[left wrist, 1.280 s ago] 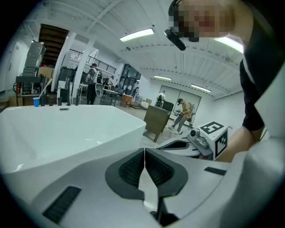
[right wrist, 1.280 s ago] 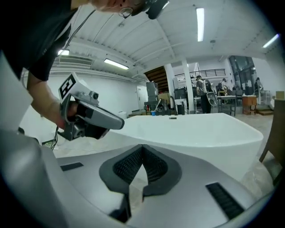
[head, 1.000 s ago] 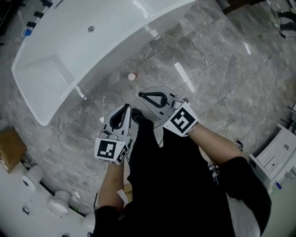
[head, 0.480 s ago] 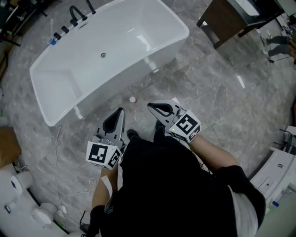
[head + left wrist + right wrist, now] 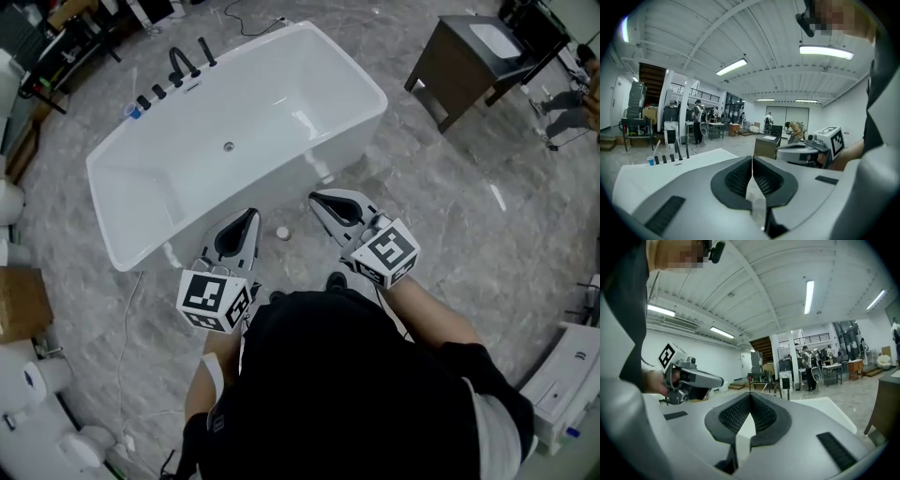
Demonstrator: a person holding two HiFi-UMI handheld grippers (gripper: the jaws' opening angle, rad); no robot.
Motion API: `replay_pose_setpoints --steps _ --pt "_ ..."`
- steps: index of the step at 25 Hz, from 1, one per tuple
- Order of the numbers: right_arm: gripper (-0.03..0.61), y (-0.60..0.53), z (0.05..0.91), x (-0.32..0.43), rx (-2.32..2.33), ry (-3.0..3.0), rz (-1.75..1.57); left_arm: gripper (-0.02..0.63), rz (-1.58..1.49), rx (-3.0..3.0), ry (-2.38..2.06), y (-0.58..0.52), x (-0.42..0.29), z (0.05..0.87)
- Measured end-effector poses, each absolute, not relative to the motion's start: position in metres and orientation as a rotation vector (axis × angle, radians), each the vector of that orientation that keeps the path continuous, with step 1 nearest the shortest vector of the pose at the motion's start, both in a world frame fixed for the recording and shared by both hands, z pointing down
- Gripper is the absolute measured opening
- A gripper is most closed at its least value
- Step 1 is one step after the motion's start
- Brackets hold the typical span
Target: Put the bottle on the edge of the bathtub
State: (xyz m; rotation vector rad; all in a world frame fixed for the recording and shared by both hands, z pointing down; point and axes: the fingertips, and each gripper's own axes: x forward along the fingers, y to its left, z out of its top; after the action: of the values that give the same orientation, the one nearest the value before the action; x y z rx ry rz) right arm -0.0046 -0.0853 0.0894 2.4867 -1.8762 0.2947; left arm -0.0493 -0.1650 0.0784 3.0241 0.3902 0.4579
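The white bathtub [image 5: 141,239] stands on the grey marble floor ahead of me, its near rim just beyond both grippers. A small white round thing with a reddish top [image 5: 282,232], perhaps the bottle seen from above, stands on the floor between the grippers, close to the tub's wall. My left gripper [image 5: 252,215] is shut and holds nothing; its jaws meet in the left gripper view [image 5: 752,157]. My right gripper [image 5: 315,196] is also shut and empty, with its jaws touching in the right gripper view [image 5: 750,394]. Neither gripper touches the small thing.
Black taps [image 5: 184,60] and a blue cup [image 5: 134,111] sit on the tub's far rim. A dark wooden cabinet [image 5: 466,58] stands at the upper right. A cardboard box [image 5: 19,305] and white toilets [image 5: 37,380] are at the left. People stand far off [image 5: 697,122].
The view has moved up to the bathtub, which now shows whole. The small white thing has come from ahead of the grippers to between them. Both grippers stay shut.
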Motion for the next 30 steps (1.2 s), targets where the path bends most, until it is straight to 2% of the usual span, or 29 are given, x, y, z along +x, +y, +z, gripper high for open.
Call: replay_pose_setpoints --steps 8,18,30 --pt "0.028 -0.101 0.013 0.005 2.55 -1.861 0.027 0.018 0.369 3.076 0.388 -0.184 -0.046 0.029" --pt "0.028 -0.11 -0.016 0.01 2.627 -1.891 0.049 0.018 0.292 3.102 0.295 -0.224 -0.048 -0.013" --pt "0.028 -0.103 -0.019 0.012 2.637 -1.858 0.037 0.018 0.295 3.089 0.202 -0.247 -0.058 -0.005"
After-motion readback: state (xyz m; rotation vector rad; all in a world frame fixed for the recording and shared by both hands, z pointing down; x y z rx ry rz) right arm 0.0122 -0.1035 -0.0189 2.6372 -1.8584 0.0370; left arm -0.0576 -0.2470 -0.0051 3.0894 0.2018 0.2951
